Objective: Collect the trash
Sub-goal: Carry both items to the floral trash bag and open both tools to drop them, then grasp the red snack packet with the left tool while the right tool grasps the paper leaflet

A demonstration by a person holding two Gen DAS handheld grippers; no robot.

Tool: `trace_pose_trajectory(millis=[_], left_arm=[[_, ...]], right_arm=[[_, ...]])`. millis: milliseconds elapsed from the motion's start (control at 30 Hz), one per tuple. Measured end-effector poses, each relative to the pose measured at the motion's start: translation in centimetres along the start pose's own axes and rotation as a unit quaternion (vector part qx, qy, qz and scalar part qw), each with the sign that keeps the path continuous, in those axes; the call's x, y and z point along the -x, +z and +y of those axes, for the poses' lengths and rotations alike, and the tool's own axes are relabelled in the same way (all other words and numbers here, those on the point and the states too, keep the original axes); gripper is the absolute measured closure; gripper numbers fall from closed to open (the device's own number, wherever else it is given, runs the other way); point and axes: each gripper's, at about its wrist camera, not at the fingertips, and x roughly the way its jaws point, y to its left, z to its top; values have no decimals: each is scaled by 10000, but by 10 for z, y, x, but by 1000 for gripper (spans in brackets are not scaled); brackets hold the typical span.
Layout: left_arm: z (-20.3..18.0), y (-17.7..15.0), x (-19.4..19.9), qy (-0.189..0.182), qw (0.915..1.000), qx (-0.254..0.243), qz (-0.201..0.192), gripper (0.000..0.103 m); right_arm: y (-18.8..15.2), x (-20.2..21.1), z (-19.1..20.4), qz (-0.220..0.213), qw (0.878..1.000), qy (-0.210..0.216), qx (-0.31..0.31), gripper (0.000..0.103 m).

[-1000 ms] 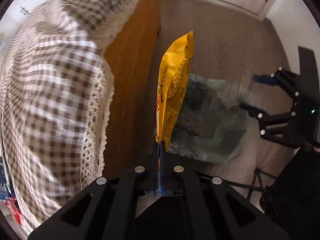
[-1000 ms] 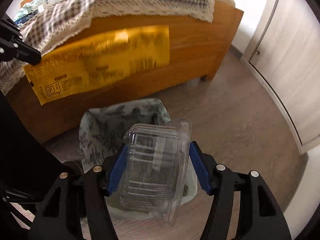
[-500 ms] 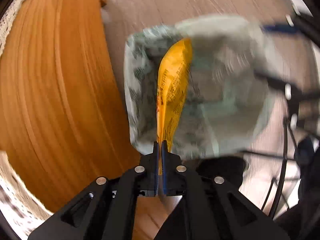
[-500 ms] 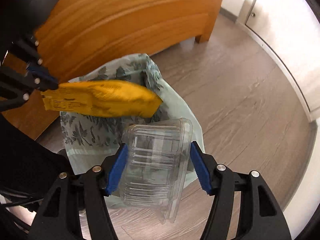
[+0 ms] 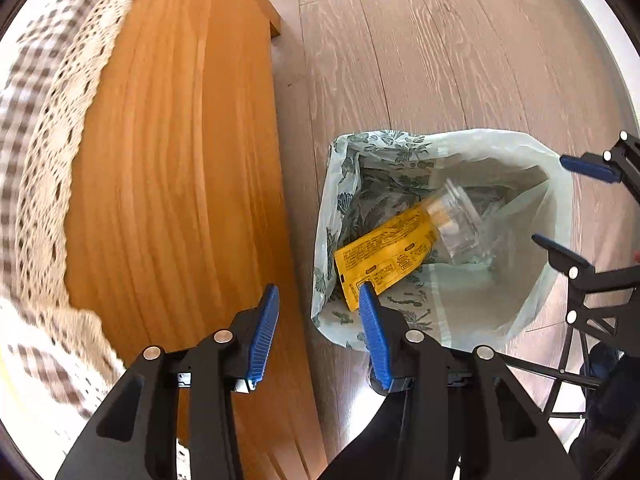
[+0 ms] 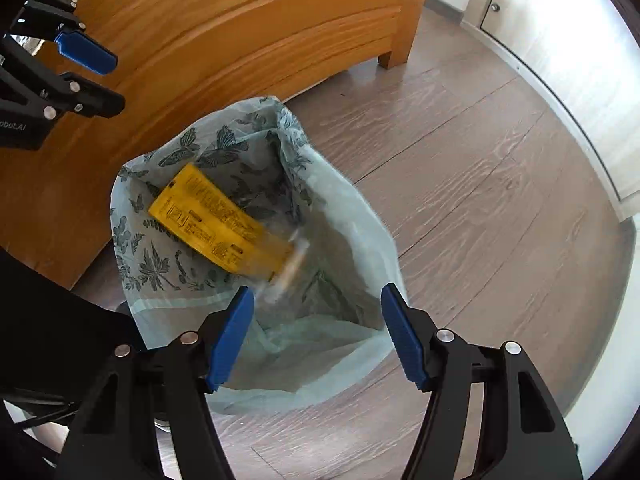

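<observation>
A pale green trash bag [image 5: 440, 138] with a leaf print stands open on the wooden floor beside the bed. Inside it lie a yellow snack wrapper [image 5: 384, 260] and a clear plastic container [image 5: 460, 224], the container blurred. My left gripper [image 5: 319, 288] hangs over the bag's near left edge; its jaws are opening and nothing is between them. In the right wrist view my right gripper [image 6: 317, 288] stands open above the bag [image 6: 360, 216] with nothing between its pads, over the wrapper [image 6: 216, 224] and container [image 6: 288, 272]. The left gripper [image 6: 116, 80] shows at upper left.
The bed's wooden side board [image 5: 180, 160] rises close to the bag's left, with a checked, lace-edged cloth [image 5: 40, 120] hanging over it. A white cabinet [image 6: 560, 40] lines the far wall. The right gripper [image 5: 550, 199] hovers at the bag's right rim. Dark cables lie at lower right.
The left gripper let go of the yellow wrapper and the right let go of the clear container; both dropped into the bag. Both grippers came down closer to the bag.
</observation>
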Motion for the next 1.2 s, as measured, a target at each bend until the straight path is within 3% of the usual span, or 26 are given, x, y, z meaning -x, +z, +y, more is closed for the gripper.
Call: trace_pose_trajectory(millis=[167,300,433,500,667,833,933,1067,1133,1200], left_arm=[[2,-9,9,-47,9999,115,1,63],[3,-26,15,-235,9989,376,-127,52],[13,-43,27,-230,9977,586,-259,51],[25,-53,38,-360,9948,849,-443,45],[60,-90,72,-548,9804,1573,-1055,43],[95,-143,109,-629,9489,2461,-1875,43],[117,-177,128,-516,9274,2963,-2225,39],[148,-232,149,-242,8946,3600,-2636,34],[166,-263,160,-42,8750,3927,-2831,30],[186,-296,169,30,8464,4345,-3080,26]], right_arm=[[7,11,3,-68,9999,-15,93,39],[10,24,8,-160,9997,-52,186,39],[15,37,12,-163,9994,-105,302,39],[18,48,16,-229,9987,-177,413,39],[38,84,31,-418,9962,-259,720,39],[71,136,63,-964,9886,-317,1113,39],[91,170,88,-1359,9815,-258,1323,34],[113,207,128,-1755,9707,-105,1637,33],[121,220,150,-1910,9650,-27,1797,33],[127,230,172,-2070,9581,-7,1981,33]])
